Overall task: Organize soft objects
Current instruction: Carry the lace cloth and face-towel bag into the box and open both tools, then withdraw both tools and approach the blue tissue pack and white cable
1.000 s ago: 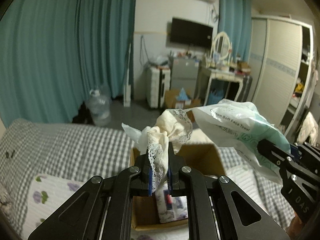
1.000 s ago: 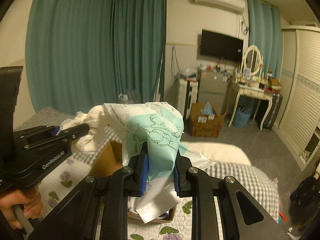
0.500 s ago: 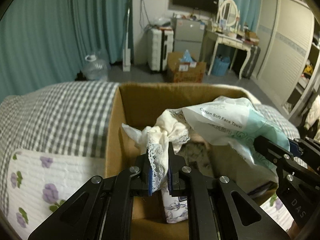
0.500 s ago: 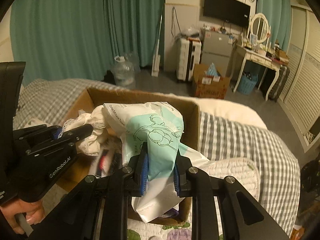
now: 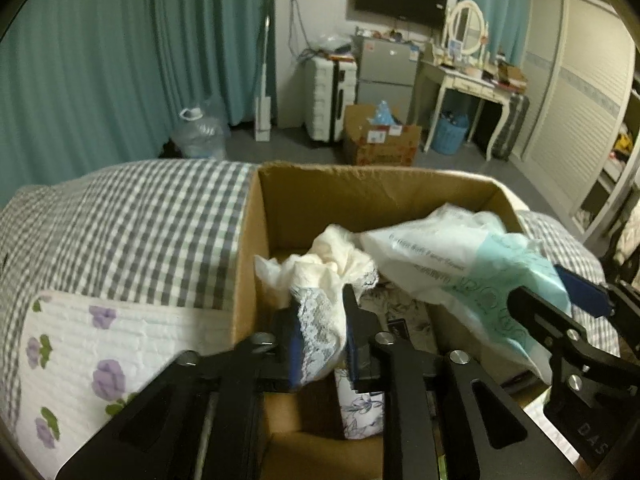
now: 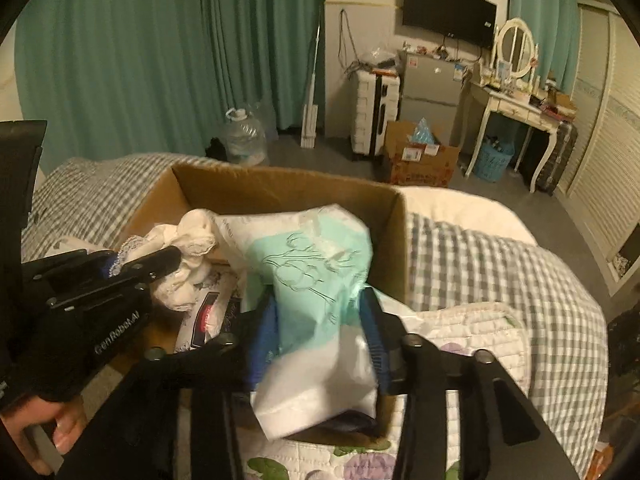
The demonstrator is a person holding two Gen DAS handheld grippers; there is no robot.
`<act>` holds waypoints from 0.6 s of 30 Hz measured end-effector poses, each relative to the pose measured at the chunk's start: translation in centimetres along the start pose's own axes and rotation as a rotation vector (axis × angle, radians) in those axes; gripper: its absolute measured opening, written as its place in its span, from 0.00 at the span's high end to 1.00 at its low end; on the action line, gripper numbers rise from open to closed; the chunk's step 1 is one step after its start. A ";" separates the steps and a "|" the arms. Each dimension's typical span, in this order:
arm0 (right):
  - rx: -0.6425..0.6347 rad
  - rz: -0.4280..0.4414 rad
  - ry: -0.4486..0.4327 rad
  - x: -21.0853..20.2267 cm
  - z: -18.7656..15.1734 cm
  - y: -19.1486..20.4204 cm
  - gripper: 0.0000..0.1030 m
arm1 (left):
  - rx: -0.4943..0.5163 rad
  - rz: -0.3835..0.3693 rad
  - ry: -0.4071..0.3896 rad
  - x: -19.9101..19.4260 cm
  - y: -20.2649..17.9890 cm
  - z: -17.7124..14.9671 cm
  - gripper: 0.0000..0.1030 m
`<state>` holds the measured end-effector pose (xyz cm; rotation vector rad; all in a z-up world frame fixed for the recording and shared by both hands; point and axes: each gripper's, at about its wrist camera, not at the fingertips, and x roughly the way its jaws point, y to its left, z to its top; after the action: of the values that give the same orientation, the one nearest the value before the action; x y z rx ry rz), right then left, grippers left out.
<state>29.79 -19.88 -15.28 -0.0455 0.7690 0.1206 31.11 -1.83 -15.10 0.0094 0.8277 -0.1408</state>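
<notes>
An open cardboard box (image 5: 360, 196) (image 6: 288, 192) stands on the bed. My left gripper (image 5: 320, 344) hangs over the box with its jaws parted around a cream lace-trimmed cloth (image 5: 328, 276), which still sits between the pads. The cloth also shows in the right wrist view (image 6: 188, 252). My right gripper (image 6: 320, 336) hangs over the box too, jaws spread around a white and mint pack of face towels (image 6: 316, 280) (image 5: 472, 264). A floral tissue pack (image 5: 360, 408) lies inside the box.
The bed has a grey checked cover (image 5: 140, 224) and a quilted floral pad (image 5: 100, 360). Beyond the bed are a water jug (image 5: 200, 136), a suitcase (image 5: 328, 96), a second carton (image 5: 380, 144), a dressing table (image 5: 468, 80) and teal curtains.
Both grippers came down over the box with their loads. Both sets of jaws have widened from a tight pinch; the cloth and the towel pack sit loose between them.
</notes>
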 end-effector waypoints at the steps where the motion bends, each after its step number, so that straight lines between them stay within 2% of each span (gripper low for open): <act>1: 0.005 0.001 -0.009 -0.5 0.0 -0.2 0.49 | 0.000 0.000 -0.004 -0.2 0.1 0.2 0.66; 3: 0.014 0.002 -0.017 -1.4 0.2 -0.5 0.49 | 0.002 -0.007 -0.025 -1.3 0.1 0.4 0.49; 6: 0.029 -0.010 -0.051 -3.5 0.6 -1.0 0.49 | 0.003 -0.004 -0.065 -3.2 0.1 0.8 0.34; 12: 0.053 -0.022 -0.115 -8.3 1.9 -1.2 0.47 | 0.002 0.003 -0.127 -8.0 0.6 1.7 0.34; 16: 0.050 -0.026 -0.177 -12.6 2.4 -0.5 0.37 | 0.008 0.024 -0.182 -11.7 0.7 1.9 0.33; 18: 0.048 -0.026 -0.208 -14.9 2.7 -0.2 0.36 | 0.004 0.028 -0.216 -14.0 0.9 1.8 0.29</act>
<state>21.05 -21.17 -3.02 0.0022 0.5633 0.0804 23.16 0.60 -3.59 0.0093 0.6118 -0.1144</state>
